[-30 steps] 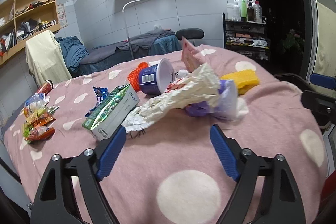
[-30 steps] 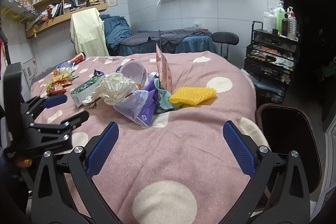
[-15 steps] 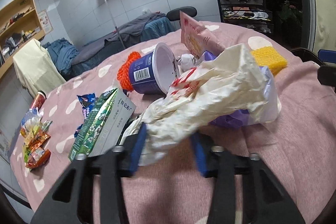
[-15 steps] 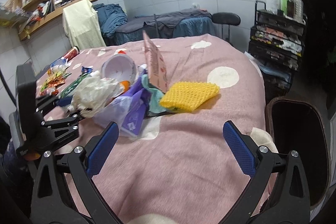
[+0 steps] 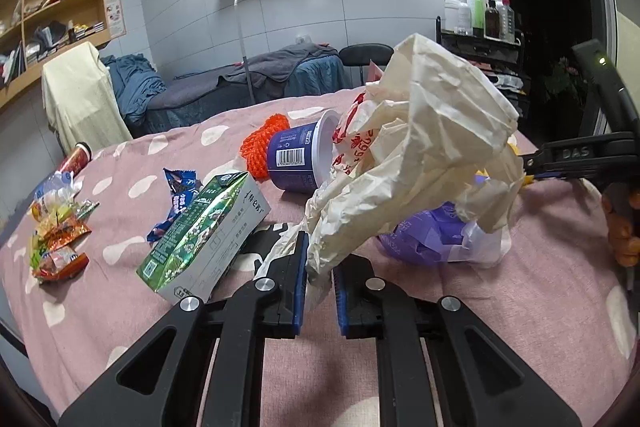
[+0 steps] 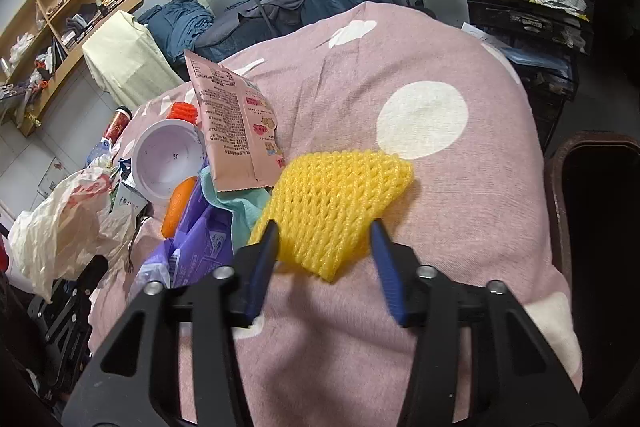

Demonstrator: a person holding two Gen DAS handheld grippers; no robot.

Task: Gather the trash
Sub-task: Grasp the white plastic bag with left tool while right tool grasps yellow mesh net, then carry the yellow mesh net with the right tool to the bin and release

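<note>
Left wrist view: your left gripper [image 5: 319, 277] is clenched on the lower tail of the crumpled cream plastic bag with red print [image 5: 416, 147], which rises off the pink spotted bedcover [image 5: 500, 307]. You hold only a thin twist of film, so it could slide out between the blue pads [image 5: 301, 283] if you swing fast. The bag's loose upper folds hang against the purple plastic pouch [image 5: 424, 235] and close to the tipped blue paper tub [image 5: 296, 159], so they could drag either one along. That tub lies on its side with its mouth hidden from here. The green and white carton [image 5: 204, 231] lies just beside your fingers.

Right wrist view: your right gripper [image 6: 322, 259] is released, its fingers straddling the near end of the yellow foam net sleeve [image 6: 332, 203] without clamping it. The foam is soft and springy, and a shallow bite could let it pop free. The tub's white inside looks empty here. The dark brown bin [image 6: 592, 227] stands at the bed's right edge; whether anything is in it is lost in shadow.
</note>
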